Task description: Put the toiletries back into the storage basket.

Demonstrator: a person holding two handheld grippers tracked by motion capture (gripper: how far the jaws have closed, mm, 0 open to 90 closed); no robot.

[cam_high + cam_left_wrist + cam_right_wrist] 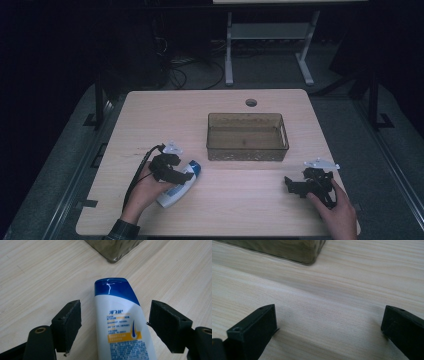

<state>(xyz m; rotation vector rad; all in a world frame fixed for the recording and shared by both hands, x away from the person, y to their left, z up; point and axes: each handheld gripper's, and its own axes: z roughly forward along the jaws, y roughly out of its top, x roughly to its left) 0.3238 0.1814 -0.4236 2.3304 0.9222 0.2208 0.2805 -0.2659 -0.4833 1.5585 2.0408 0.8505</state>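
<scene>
1. Straddling a shampoo bottle (122, 325), the left gripper (115, 322) has its jaws spread wide, a visible gap between each pad and the bottle.
2. White-bodied with a blue cap end, the bottle lies flat on the wooden table (150, 125), cap pointing toward the brown basket (247, 136).
3. Its label carries small blue print, a yellow band and a hair-strand drawing; the writing is too small to read.
4. Resting near the table's front right corner, the right gripper (329, 325) stands open over bare wood.
</scene>
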